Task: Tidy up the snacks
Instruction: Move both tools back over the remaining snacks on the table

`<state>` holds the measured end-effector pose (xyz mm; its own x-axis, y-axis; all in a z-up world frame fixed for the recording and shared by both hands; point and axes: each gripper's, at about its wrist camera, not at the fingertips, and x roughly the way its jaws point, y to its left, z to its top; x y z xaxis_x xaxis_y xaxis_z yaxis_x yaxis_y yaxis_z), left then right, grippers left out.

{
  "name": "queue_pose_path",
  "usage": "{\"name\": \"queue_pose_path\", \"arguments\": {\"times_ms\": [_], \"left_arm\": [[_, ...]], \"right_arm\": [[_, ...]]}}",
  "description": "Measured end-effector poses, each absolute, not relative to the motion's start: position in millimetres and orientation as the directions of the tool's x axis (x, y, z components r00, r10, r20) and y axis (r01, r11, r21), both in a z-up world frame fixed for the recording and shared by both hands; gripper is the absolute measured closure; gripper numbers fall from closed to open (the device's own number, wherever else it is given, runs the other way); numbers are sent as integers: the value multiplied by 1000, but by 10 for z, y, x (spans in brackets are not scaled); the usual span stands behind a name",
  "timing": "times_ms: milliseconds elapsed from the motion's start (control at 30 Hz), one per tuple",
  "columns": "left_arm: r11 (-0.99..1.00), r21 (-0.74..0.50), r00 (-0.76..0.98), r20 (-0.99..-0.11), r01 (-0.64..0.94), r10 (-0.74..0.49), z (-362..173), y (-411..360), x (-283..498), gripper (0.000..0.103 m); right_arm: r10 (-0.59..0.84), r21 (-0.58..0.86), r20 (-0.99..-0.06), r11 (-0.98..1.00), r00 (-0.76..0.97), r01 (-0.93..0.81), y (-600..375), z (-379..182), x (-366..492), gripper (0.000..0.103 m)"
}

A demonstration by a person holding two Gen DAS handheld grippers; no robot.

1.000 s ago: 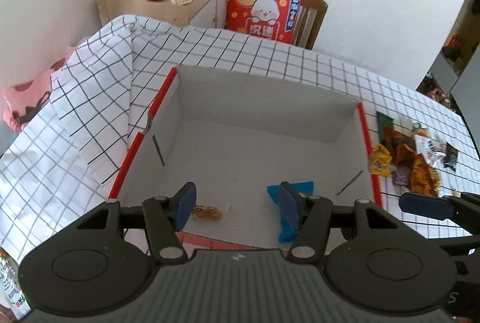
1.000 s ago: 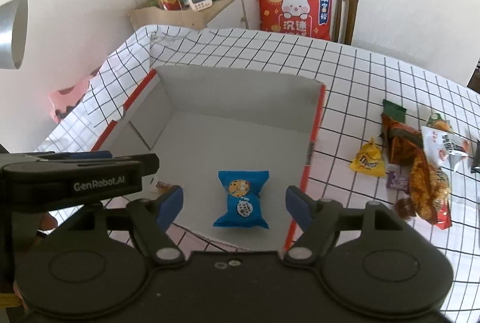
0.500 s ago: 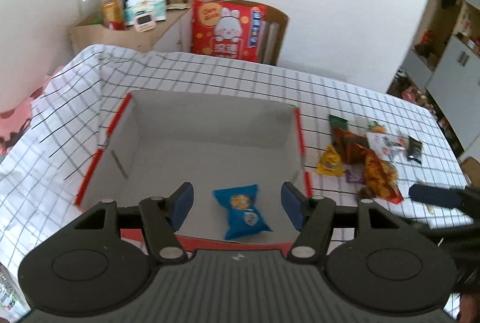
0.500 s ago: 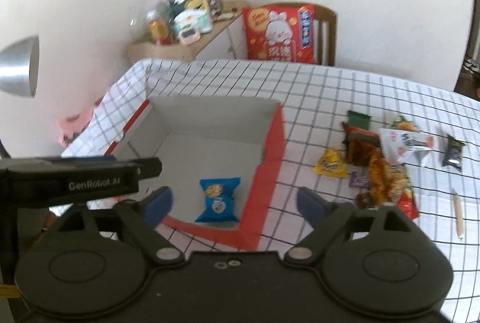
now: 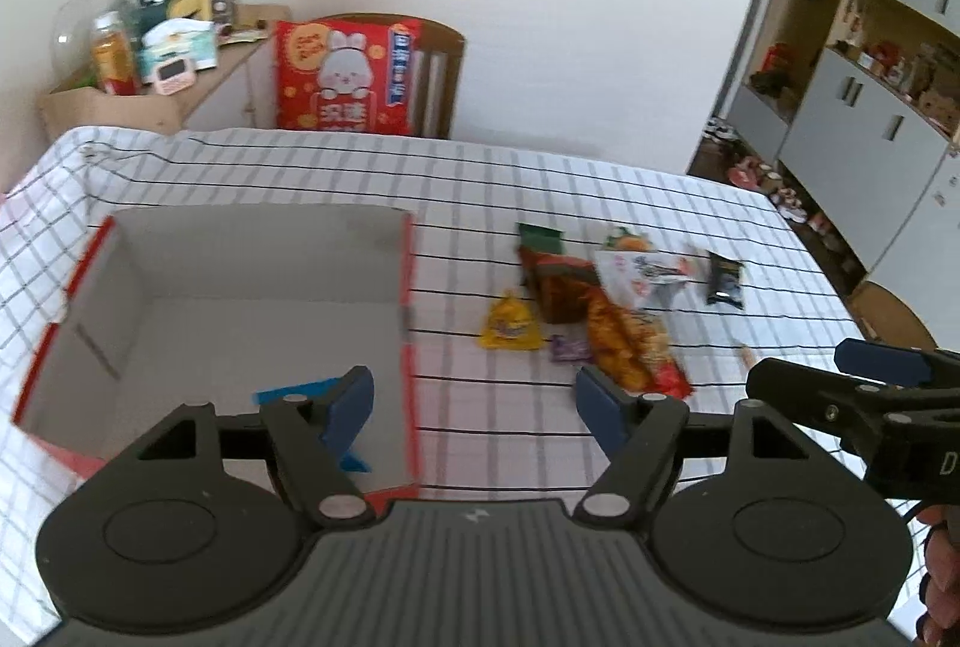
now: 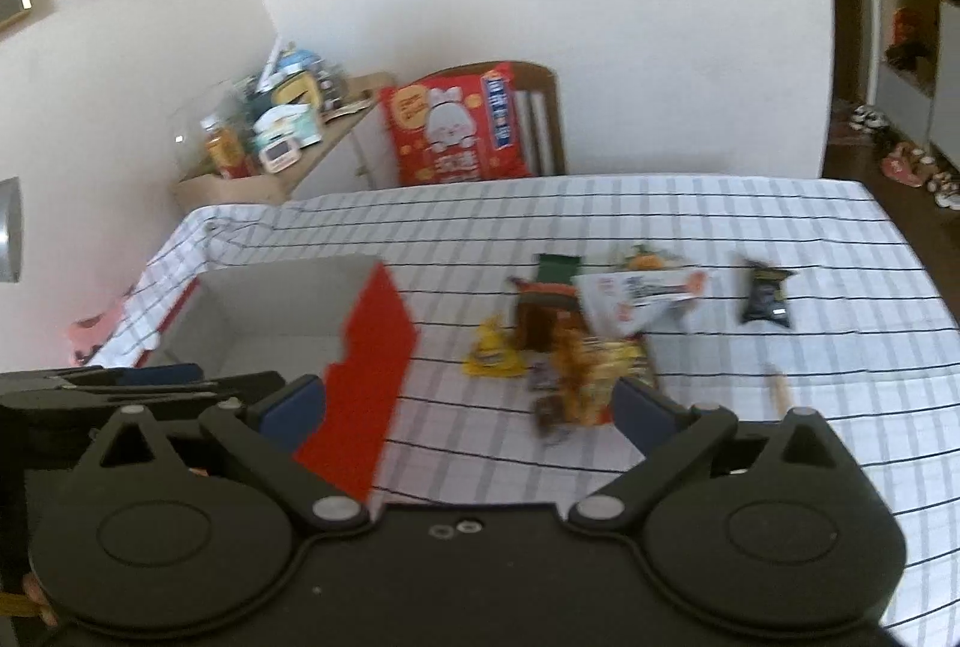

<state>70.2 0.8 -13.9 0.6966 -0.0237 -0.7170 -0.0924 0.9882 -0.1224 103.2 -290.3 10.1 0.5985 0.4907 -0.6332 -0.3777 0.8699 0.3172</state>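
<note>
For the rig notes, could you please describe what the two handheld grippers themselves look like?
Both the left gripper and right gripper are matte black plastic with two round discs on the body, silver pivot screws, angled linkage arms and dark blue finger pads. The left's body is ribbed and bears a small lightning mark.

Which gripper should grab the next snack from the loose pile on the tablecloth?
Probably the right gripper: its jaws are opening with nothing between them, and the snack pile lies straight ahead. The left gripper, also empty and opening, sits beside the box.
</note>
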Motion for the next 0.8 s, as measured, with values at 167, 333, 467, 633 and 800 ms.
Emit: {"name": "queue_pose_path", "arguments": {"times_ms": [167,333,467,633,800], "left_arm": [[987,-145,692,-720,-70,-57,-239,-285,859,29],[984,-171,673,-733,-47,-96,-362,-559,1069,29],[986,-158,673,-735,-50,-84,-452,-763,1200,29],[986,-158,653,-752,-49,-88,-565,-933,1371,29],[985,-150,616,-785,-84,-67,-730,-1037,1550,22]], "right_arm": [[449,293,-645,892,618,-343,-3263,-51,1117,0],[407,276,-661,913,631,-300,-3621,-221,1238,0],[386,269,-672,922,631,-278,-3856,-379,1379,0],[367,239,-690,929,624,-282,-4036,-590,1542,0],[362,236,-712,930,601,-282,-4150,-787,1683,0]]}}
